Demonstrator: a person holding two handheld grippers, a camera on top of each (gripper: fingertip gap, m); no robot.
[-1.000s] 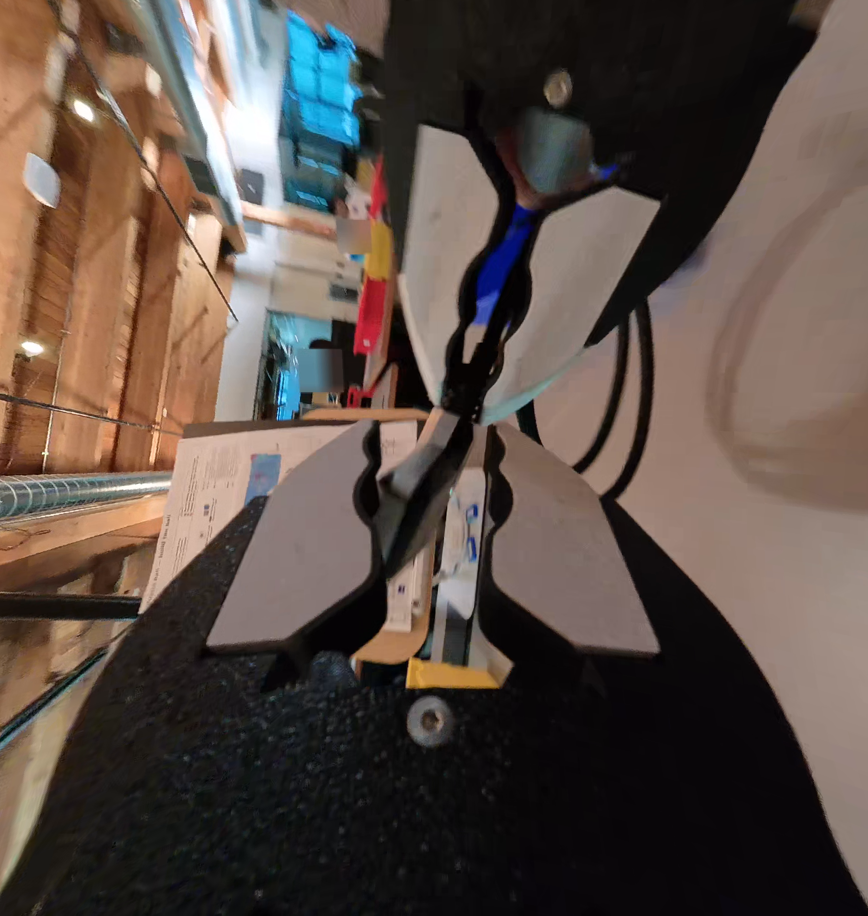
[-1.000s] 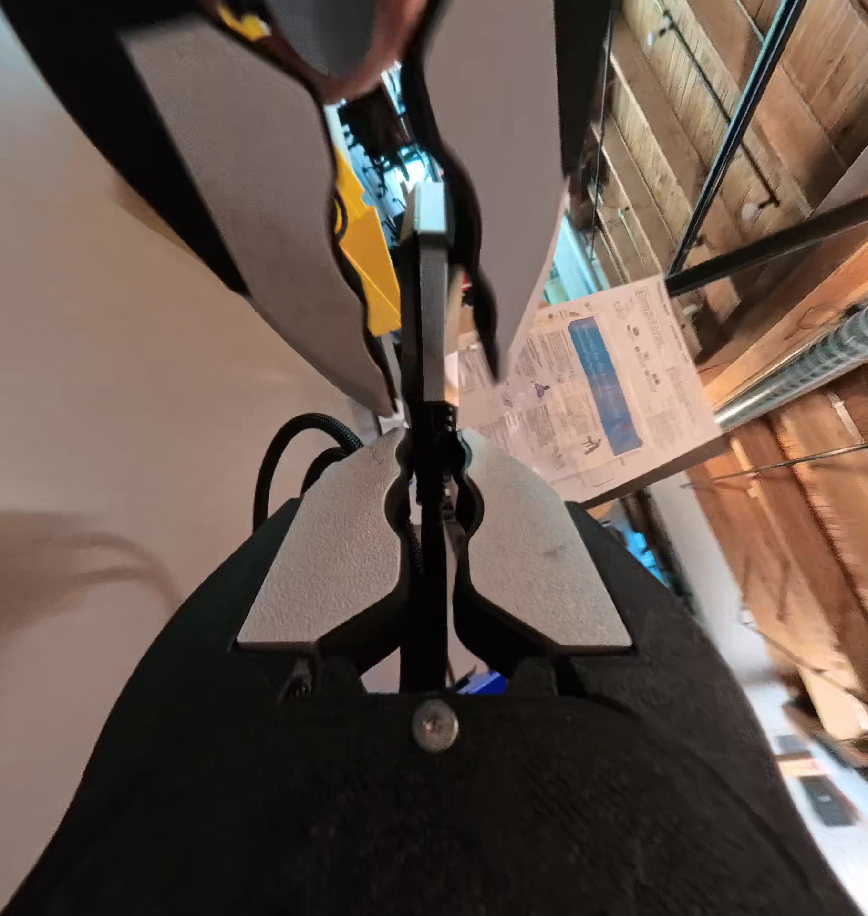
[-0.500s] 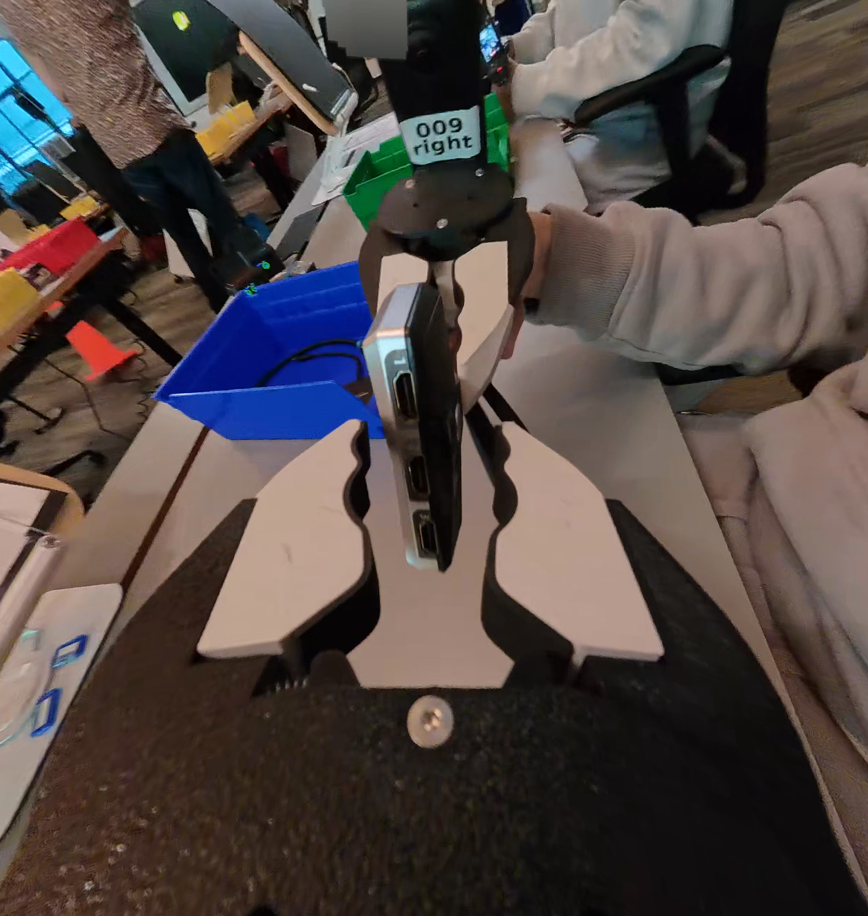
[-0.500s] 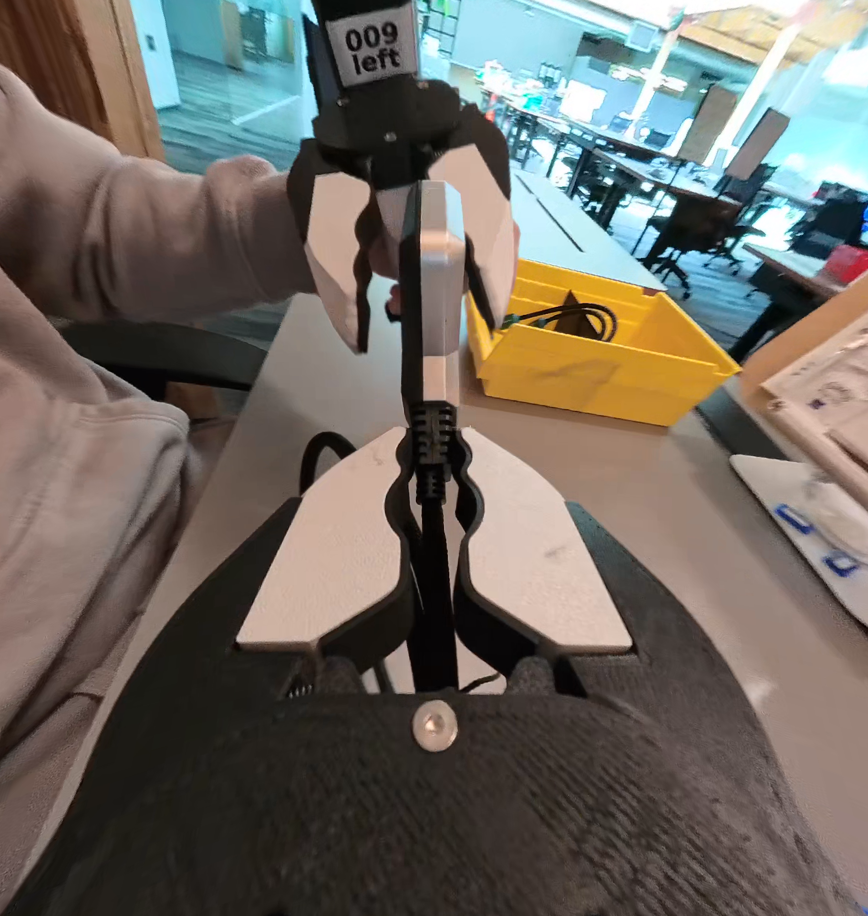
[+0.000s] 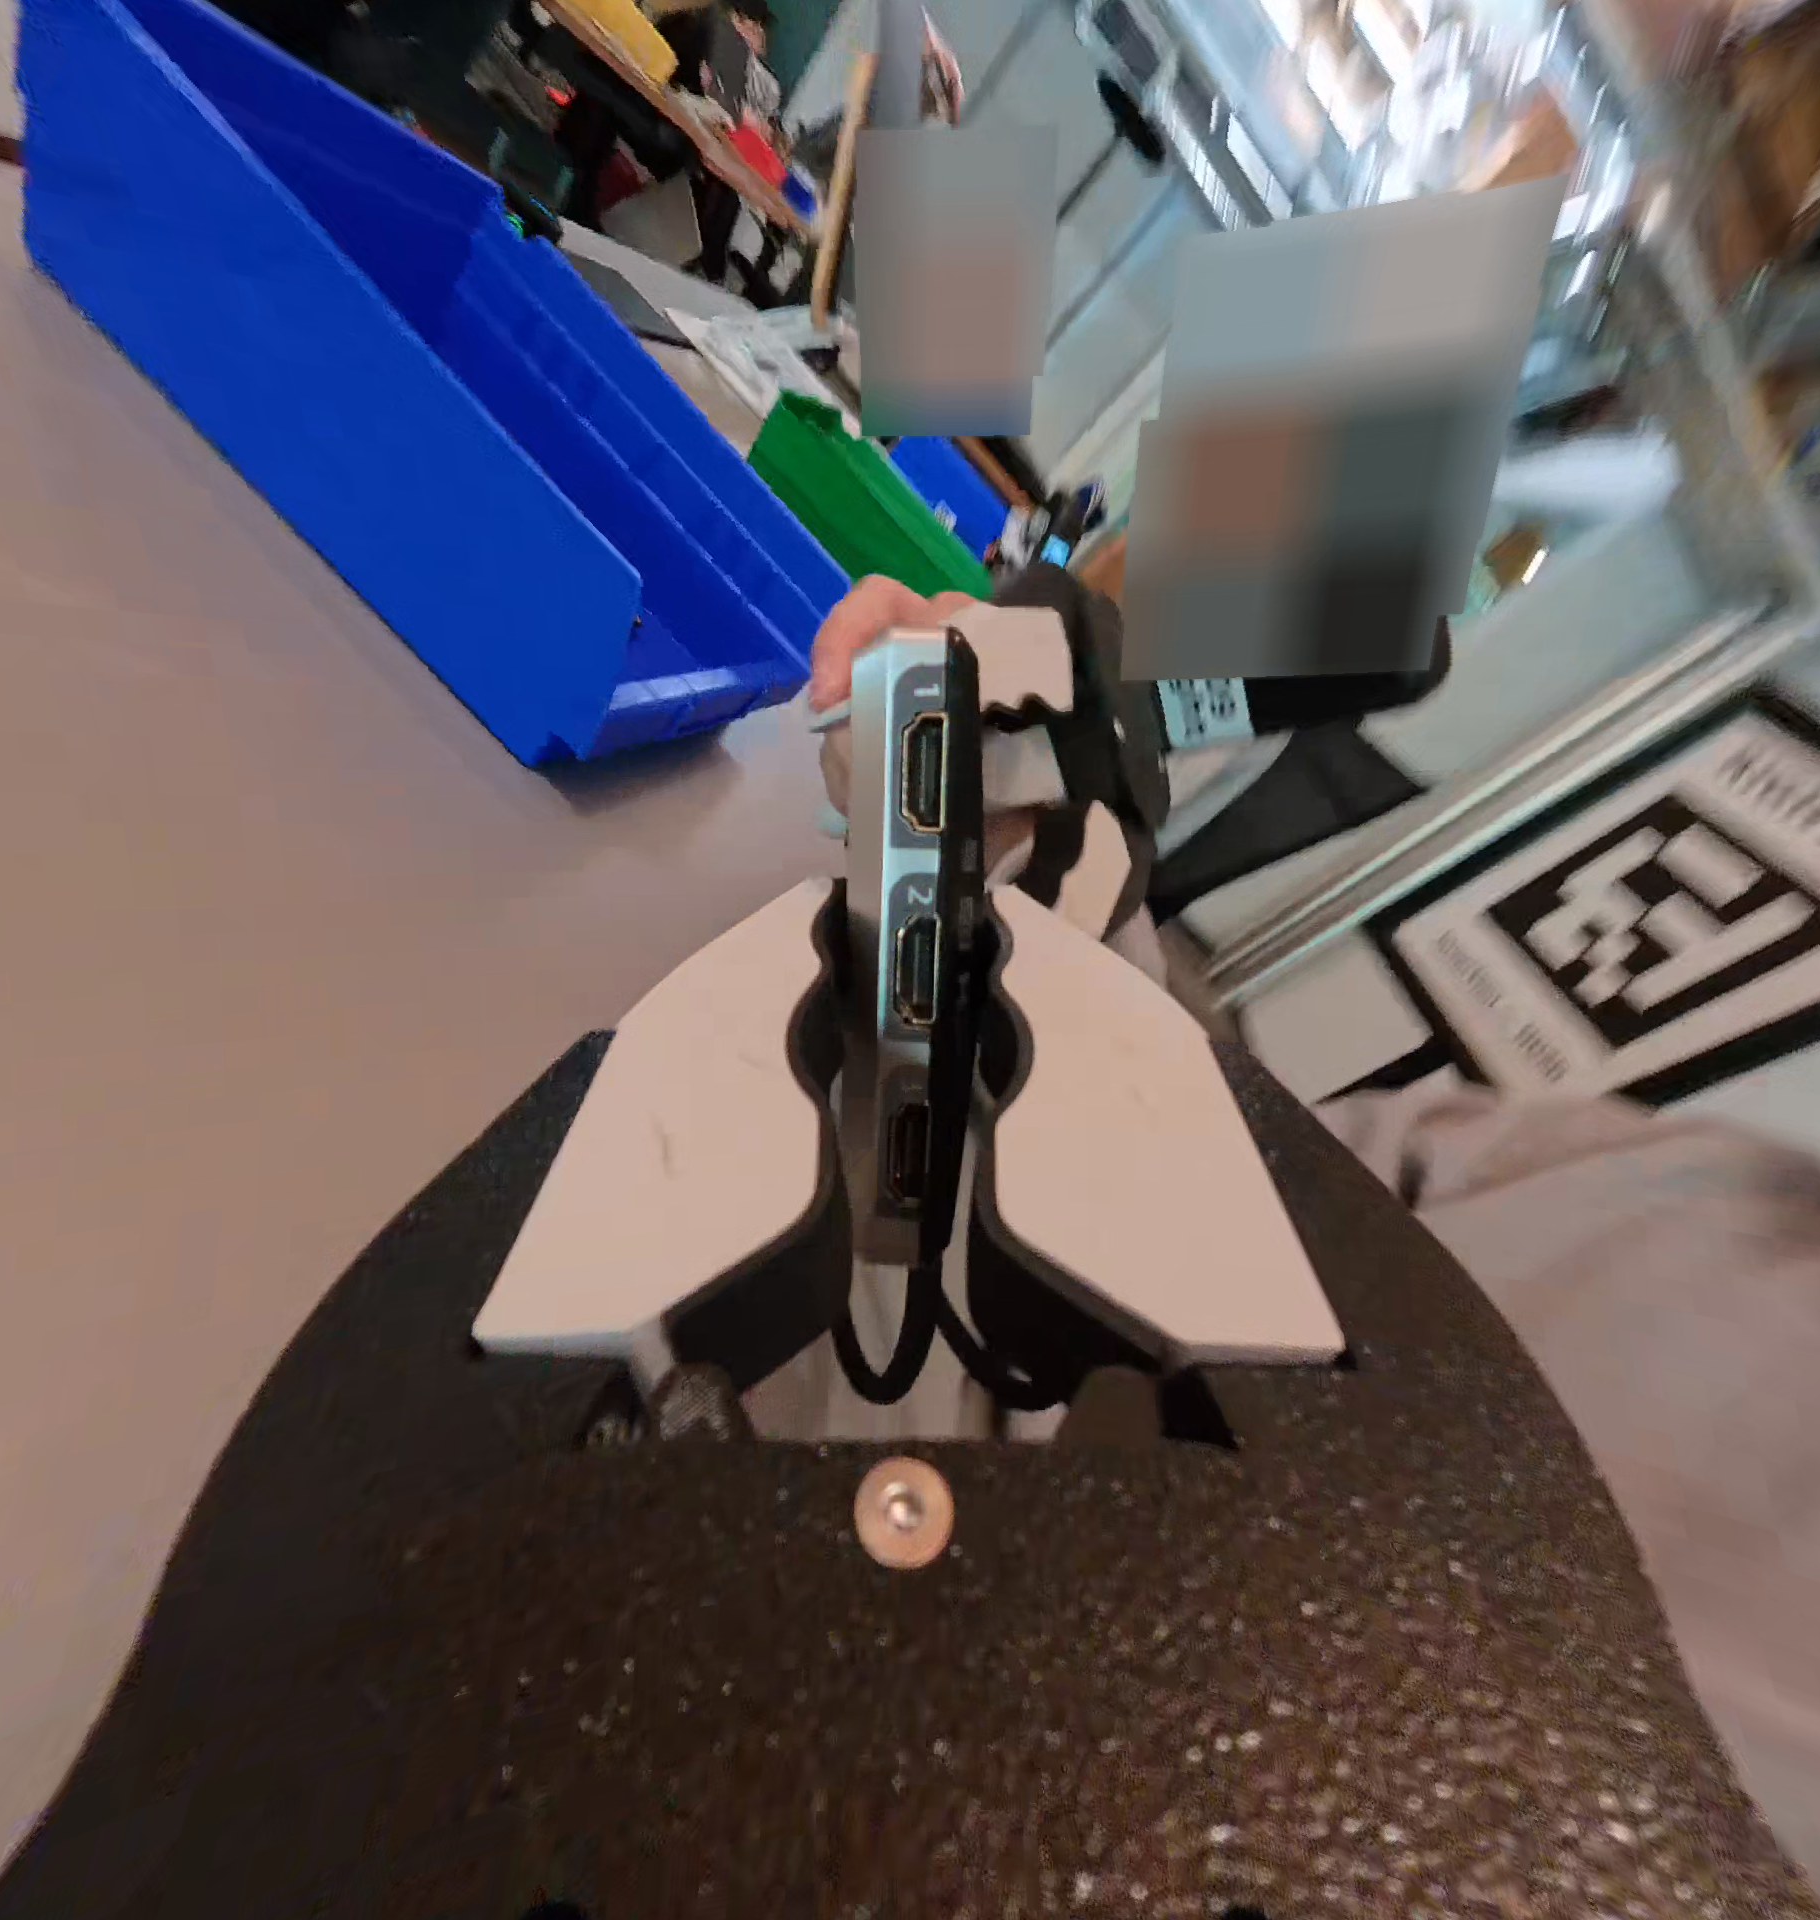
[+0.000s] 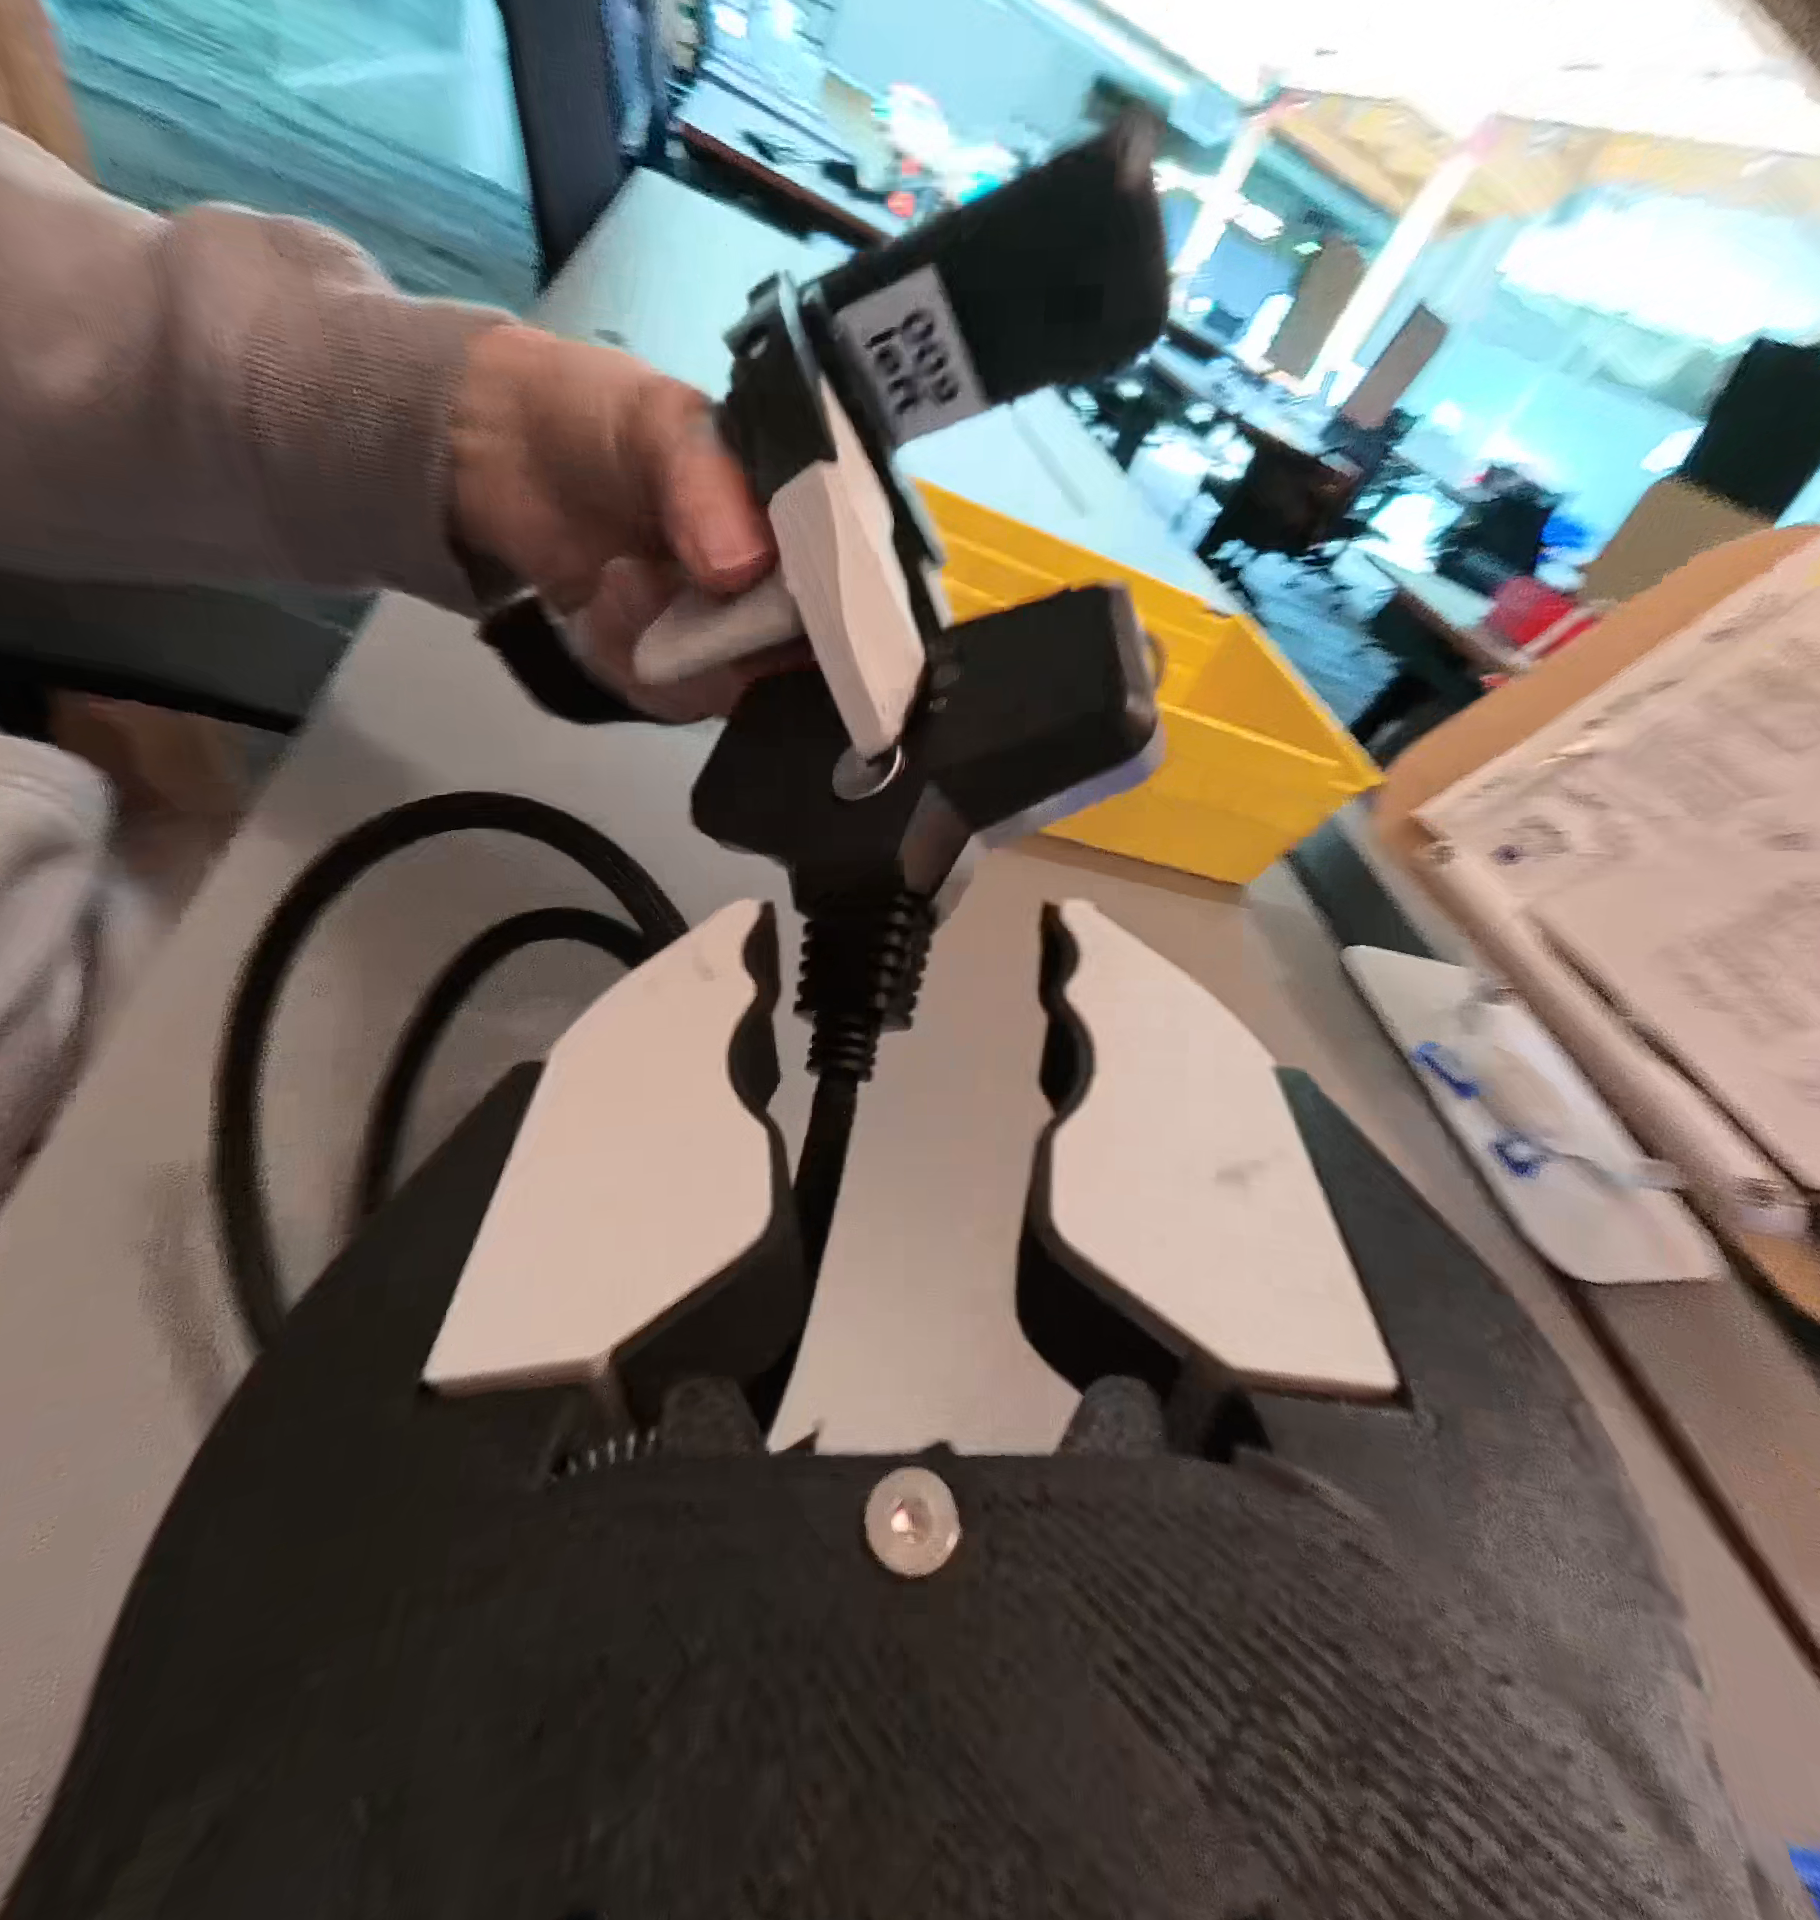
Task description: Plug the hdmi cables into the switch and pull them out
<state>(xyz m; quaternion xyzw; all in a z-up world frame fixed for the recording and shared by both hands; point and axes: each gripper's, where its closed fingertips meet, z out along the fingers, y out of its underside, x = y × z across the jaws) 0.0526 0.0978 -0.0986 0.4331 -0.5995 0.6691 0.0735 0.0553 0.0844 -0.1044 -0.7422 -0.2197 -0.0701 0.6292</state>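
Note:
My left gripper [image 5: 911,914] is shut on the HDMI switch [image 5: 911,790], a flat silver and black box held on edge above the table. Three empty ports face the left wrist camera. In the right wrist view the switch [image 6: 1041,675] shows its black face, clamped by the left gripper's fingers [image 6: 854,582]. A black HDMI plug [image 6: 864,966] sits in the switch's near edge. Its cable [image 6: 293,935] loops left over the table. My right gripper [image 6: 906,909] is open, its fingers on either side of the plug's ribbed sleeve. In the left wrist view, the right gripper [image 5: 1051,727] is partly hidden behind the switch.
A blue bin [image 5: 366,416] and a green bin [image 5: 854,499] stand on the grey table [image 5: 210,935] to the left. A yellow bin [image 6: 1228,727] sits behind the switch. Papers on a board [image 6: 1664,831] lie at the right. A board with a black-and-white marker [image 5: 1664,914] lies right.
My right gripper was shut on the HDMI plug and has opened. My left gripper has turned the switch, so its flat black face now shows in the right view.

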